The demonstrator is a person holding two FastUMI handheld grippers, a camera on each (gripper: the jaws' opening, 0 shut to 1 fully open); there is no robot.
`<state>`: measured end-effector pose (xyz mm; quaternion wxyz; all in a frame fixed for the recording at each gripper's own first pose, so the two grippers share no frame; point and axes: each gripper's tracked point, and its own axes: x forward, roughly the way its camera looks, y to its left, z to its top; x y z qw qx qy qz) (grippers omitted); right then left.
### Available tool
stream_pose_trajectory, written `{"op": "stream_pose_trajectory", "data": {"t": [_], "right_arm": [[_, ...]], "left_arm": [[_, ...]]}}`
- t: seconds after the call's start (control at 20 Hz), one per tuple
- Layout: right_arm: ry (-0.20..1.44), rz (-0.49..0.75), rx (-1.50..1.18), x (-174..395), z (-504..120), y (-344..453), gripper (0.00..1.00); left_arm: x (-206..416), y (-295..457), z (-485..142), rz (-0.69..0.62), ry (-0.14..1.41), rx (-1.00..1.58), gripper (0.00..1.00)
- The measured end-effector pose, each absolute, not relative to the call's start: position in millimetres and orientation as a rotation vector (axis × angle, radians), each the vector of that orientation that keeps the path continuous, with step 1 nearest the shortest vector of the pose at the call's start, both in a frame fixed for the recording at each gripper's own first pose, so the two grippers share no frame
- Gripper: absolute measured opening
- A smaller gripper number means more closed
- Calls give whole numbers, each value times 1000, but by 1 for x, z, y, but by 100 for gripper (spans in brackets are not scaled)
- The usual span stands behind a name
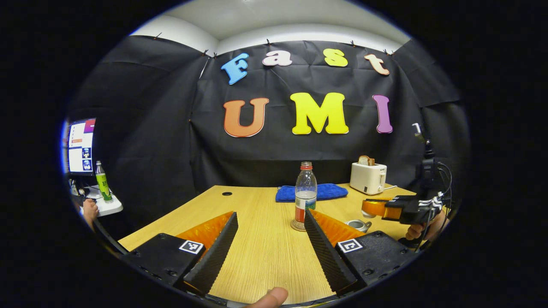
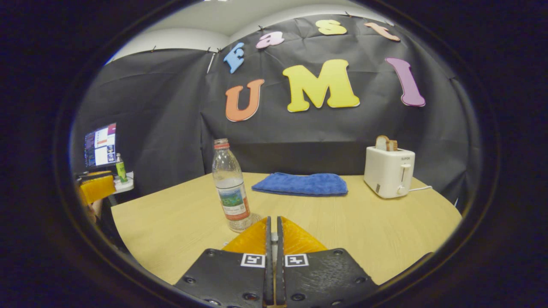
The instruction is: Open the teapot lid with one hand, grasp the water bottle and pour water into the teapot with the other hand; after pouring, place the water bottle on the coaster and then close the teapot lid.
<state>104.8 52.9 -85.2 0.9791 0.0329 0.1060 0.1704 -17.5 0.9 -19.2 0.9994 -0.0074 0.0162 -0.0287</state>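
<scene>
The wooden worktop [image 2: 180,222] holds a white toaster [image 2: 388,172] and a blue towel [image 2: 300,184] at the back, and your water bottle [image 1: 305,193] stands up on its round coaster [image 1: 295,225] near the middle. Your left tool [image 1: 269,241] is spread wide with nothing in it. Your right tool [image 2: 272,233] is pressed together, just beside the bottle.

Black cloth wall [image 2: 171,107] behind wooden table [image 2: 385,231]; white ceiling [image 1: 278,17] above.
</scene>
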Motion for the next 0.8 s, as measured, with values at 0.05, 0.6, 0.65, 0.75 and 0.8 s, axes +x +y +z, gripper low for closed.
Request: {"op": "stream_pose_trajectory", "data": {"t": [0.05, 0.6, 0.65, 0.75, 0.8], "right_arm": [[221, 346, 52, 105, -90, 57, 2], [223, 362, -9, 109, -99, 83, 6], [226, 366, -3, 110, -100, 85, 6], [223, 358, -1, 110, -99, 83, 6], [220, 355, 0, 110, -98, 83, 6]], "left_arm": [[-21, 2, -16, -59, 29, -18, 98], [-20, 25, -18, -32, 60, -77, 98], [-20, 26, -19, -28, 64, -80, 98], [-20, 25, -23, -33, 77, -90, 98], [-19, 25, -24, -35, 81, -94, 98]]}}
